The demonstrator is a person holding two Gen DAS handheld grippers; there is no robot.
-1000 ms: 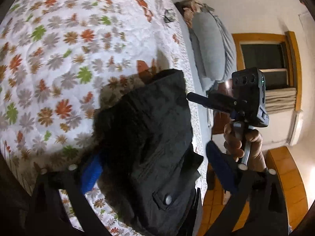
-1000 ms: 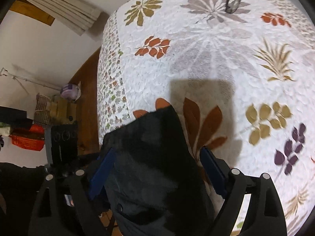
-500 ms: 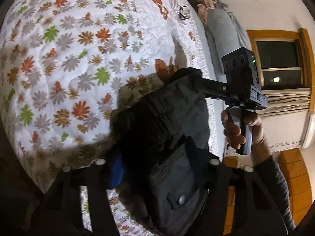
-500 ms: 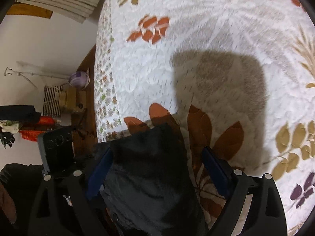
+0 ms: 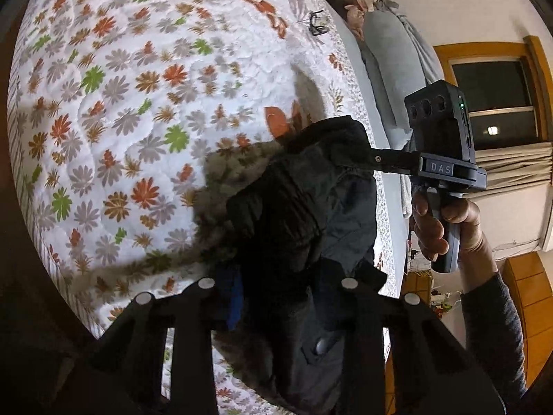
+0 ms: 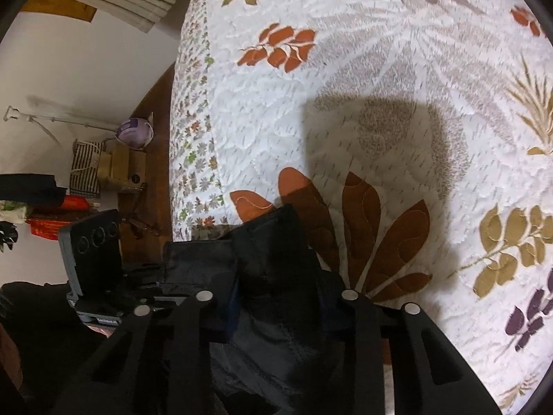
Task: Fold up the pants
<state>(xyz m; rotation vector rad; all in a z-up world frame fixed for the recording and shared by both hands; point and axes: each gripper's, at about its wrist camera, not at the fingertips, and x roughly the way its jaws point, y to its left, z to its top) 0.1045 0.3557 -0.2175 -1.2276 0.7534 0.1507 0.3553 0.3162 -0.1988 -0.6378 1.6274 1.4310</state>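
The pants sit at the bed's near edge, a dark bunched heap hanging partly over the side toward 6 o'clock in both wrist views. The left gripper has just been closing, and its fingers now pinch a thick wad of the cloth between them. The right gripper has likewise just been closing; its fingers are clamped on another fold of the pants, with the cloth's corner poking out toward 12 o'clock. In the left view the right gripper reaches in from 3 o'clock, held by a hand, its tip buried in the upper edge of the heap.

Risks, as I judge them: both grips look like they have caught several layers, not a single waistband or hem edge, so a lift may raise a lump, not a flat panel, and the fold would come out crooked. The two grips sit close together on the same bunch, so pulling apart could drag cloth out of one pinch. Much of the garment hangs off the bed edge; its weight could pull it to the floor if either grip slips. Glasses lie on the quilt toward 12 o'clock, well apart, yet a wide swing of cloth could sweep them.
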